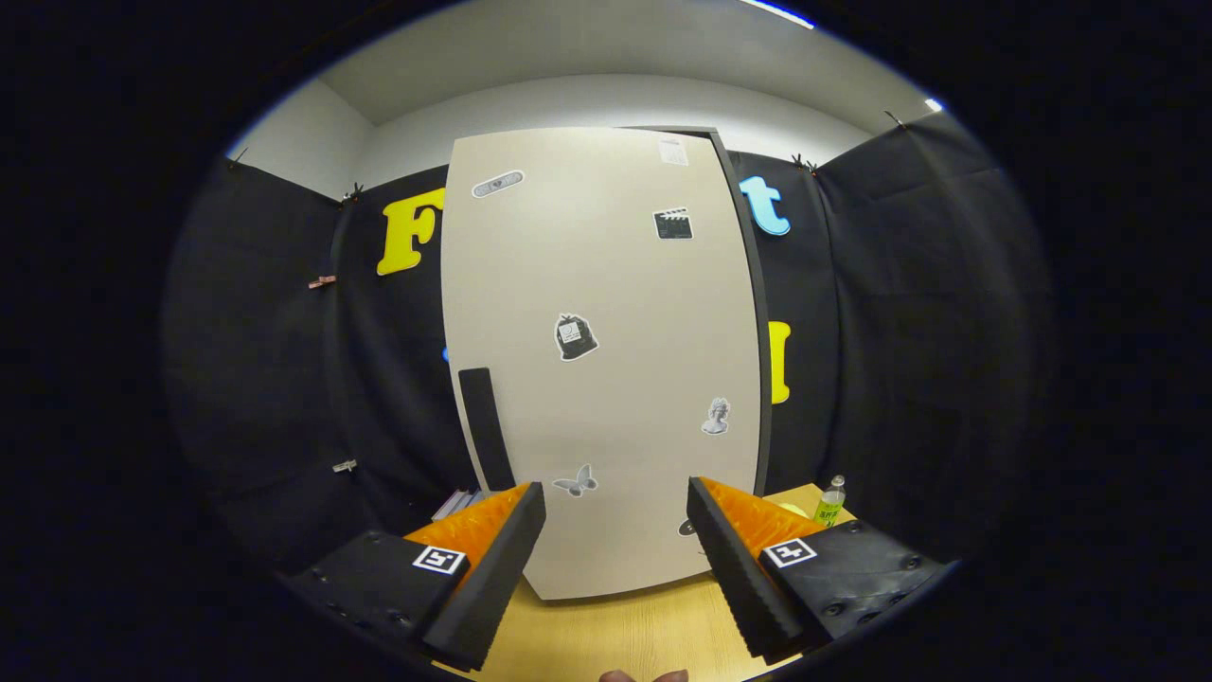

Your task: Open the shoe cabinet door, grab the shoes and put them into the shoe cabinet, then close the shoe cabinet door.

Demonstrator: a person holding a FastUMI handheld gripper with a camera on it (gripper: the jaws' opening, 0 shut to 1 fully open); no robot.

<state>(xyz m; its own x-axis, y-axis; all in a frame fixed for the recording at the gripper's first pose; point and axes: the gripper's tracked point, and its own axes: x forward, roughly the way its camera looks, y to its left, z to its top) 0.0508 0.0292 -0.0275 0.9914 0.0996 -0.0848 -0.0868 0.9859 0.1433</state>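
A tall shoe cabinet [606, 360] stands on the wooden table just beyond my fingers. Its pale beige door is shut and carries several stickers. A dark vertical handle [486, 428] runs along the door's lower left side, above the left finger. My gripper [615, 549] is open, its two fingers spread wide with nothing between them, facing the lower part of the door. Beside the left finger, a pale object [461, 503] lies at the cabinet's left foot; I cannot tell what it is.
A small clear bottle [830, 502] with a green label stands on the table [615, 635] to the right of the cabinet, behind the right finger. Black cloth walls close in on both sides. A person's fingertips [644, 675] show below the gripper.
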